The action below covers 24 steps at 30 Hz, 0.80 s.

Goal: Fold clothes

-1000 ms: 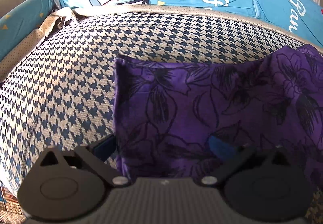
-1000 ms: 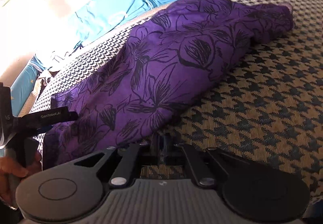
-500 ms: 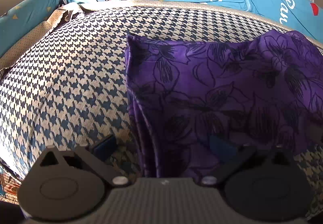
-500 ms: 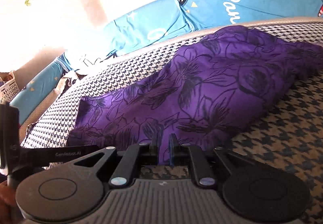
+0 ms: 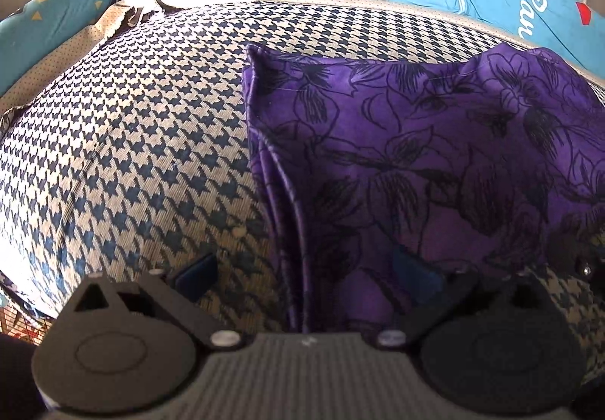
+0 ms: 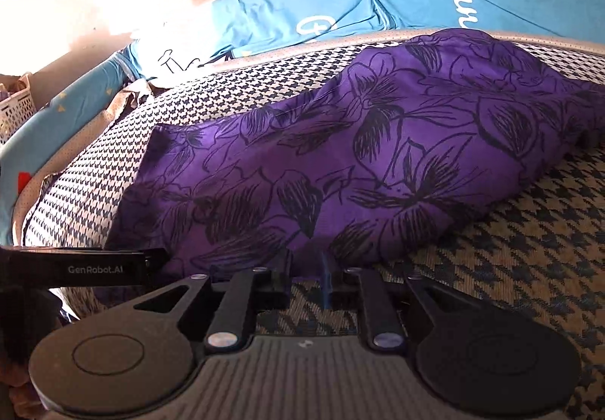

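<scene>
While the purple cloth (image 5: 416, 162) lies doubled on the houndstooth cover (image 5: 132, 136), I hold my left gripper (image 5: 302, 268) spread astride its layered edge and my right gripper (image 6: 308, 268) nearly closed at its near hem, seemingly to square the fold.

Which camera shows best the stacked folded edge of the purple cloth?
The left wrist view: the purple cloth shows its layered left edge running toward the open left gripper. The right wrist view shows that edge only far off, foreshortened, with no layers visible.
</scene>
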Motion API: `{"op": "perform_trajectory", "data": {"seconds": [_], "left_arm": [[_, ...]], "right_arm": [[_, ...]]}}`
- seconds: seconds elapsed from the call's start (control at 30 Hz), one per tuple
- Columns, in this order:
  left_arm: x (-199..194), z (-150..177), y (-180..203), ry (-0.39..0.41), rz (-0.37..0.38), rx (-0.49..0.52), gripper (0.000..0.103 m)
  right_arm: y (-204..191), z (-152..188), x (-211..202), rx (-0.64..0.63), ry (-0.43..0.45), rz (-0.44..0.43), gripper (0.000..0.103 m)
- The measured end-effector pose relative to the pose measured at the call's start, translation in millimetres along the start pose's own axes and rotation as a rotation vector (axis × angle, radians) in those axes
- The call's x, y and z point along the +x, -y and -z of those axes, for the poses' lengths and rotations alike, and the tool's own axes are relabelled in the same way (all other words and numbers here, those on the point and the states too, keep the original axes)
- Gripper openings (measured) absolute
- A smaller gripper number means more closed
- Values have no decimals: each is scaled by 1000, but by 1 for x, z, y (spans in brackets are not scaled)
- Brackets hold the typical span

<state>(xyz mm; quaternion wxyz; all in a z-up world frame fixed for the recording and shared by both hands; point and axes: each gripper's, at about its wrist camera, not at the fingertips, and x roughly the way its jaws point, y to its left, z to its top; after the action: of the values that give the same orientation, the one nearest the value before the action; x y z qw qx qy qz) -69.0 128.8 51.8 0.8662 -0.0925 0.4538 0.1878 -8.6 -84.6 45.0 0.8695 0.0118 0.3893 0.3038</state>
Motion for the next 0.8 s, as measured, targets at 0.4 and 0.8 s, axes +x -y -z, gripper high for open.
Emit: {"op": "perform_trajectory", "data": {"seconds": [0.4, 0.8], "left_arm": [[-16, 12, -10, -28, 28, -44, 103], [-15, -11, -22, -98, 63, -70, 103]], "right_arm": [[-16, 9, -13, -98, 9, 12, 18], [-60, 20, -18, -321, 75, -91, 29]]}}
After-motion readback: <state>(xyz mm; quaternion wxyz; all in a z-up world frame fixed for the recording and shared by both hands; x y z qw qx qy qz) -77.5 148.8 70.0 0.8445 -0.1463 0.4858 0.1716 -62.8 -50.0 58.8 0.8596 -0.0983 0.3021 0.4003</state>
